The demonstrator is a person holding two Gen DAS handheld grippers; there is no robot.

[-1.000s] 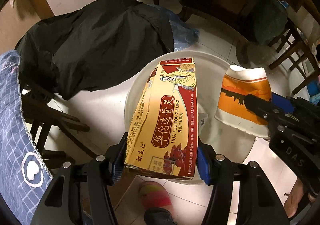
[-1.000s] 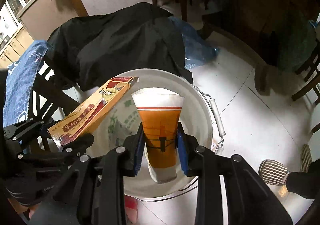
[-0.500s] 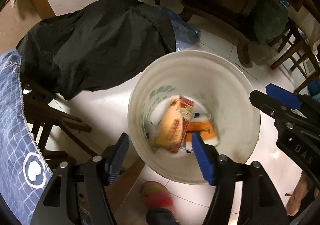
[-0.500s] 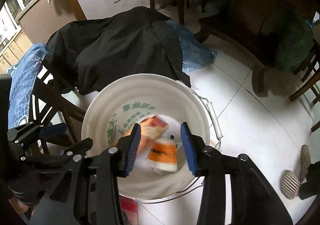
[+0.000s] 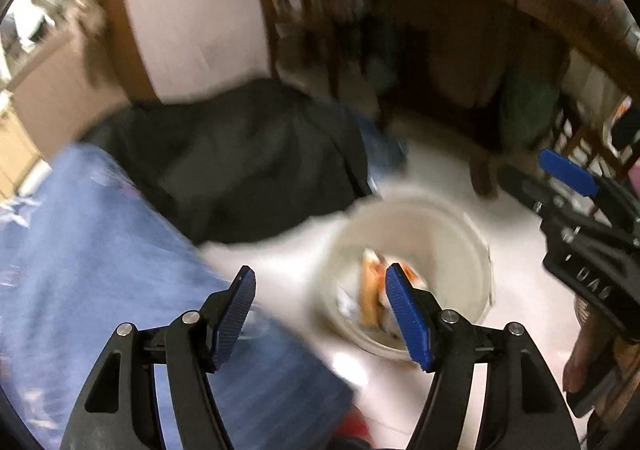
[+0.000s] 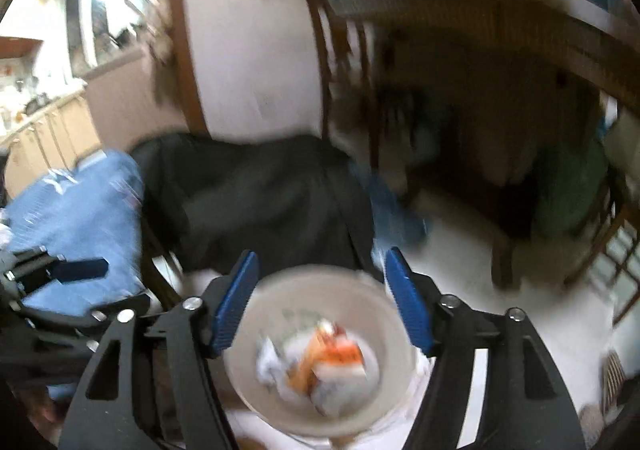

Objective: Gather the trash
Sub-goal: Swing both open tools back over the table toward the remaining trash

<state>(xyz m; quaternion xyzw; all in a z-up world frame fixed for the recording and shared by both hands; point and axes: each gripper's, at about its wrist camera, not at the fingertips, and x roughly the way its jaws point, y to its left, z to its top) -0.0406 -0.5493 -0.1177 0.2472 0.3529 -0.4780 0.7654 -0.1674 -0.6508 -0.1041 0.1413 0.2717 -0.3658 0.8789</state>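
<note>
Left gripper [image 5: 320, 314]: jaws apart with nothing between the blue pads; they have just been opening. Seen over the floor, beside the bucket.
Right gripper [image 6: 320, 302]: jaws apart and empty; they have just been opening. It hangs above the bucket's near rim. Its blue pad also shows at the right edge of the left wrist view.
White bucket [image 6: 256, 330]: stands on the pale tiled floor, below and ahead of both grippers. Green printing shows on the inner wall, too blurred to read.
Trash: a yellow-orange carton [image 5: 370, 298] and an orange and white paper cup [image 6: 340, 356] lie in the bottom of the bucket, touching each other, among crumpled white scraps. Neither gripper touches them.
Blue cloth [image 5: 88, 250]: patterned fabric at the near left, beside the bucket.
Black cloth [image 5: 248, 162]: draped just behind the bucket, next to the blue cloth.
Wooden chair [image 6: 344, 62]: farther back, against a white wall.
Image quality: both views are motion-blurred; fine detail is unreadable.
</note>
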